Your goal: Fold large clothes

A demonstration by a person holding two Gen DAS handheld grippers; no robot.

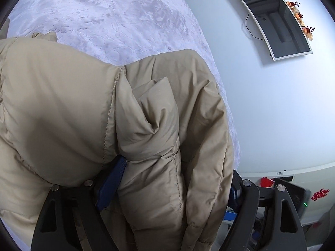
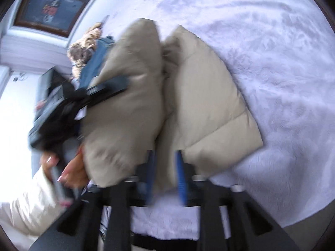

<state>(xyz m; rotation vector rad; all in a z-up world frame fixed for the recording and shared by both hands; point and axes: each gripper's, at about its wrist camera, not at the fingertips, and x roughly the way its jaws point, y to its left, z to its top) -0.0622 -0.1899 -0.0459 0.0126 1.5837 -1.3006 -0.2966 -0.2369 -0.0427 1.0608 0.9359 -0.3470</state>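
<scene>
A beige puffer jacket fills the left wrist view, bunched and lifted over a pale lilac bed. My left gripper has its blue-padded fingers shut on a thick fold of the jacket. In the blurred right wrist view the jacket hangs in two puffy halves over the bed. My right gripper has its blue pads shut on the jacket's lower edge. The left gripper shows there at the left, held by a hand.
A wall-mounted television hangs on the white wall right of the bed. A tan furry item and blue cloth lie at the bed's far left. A framed picture is on the wall. A white-sleeved arm is at lower left.
</scene>
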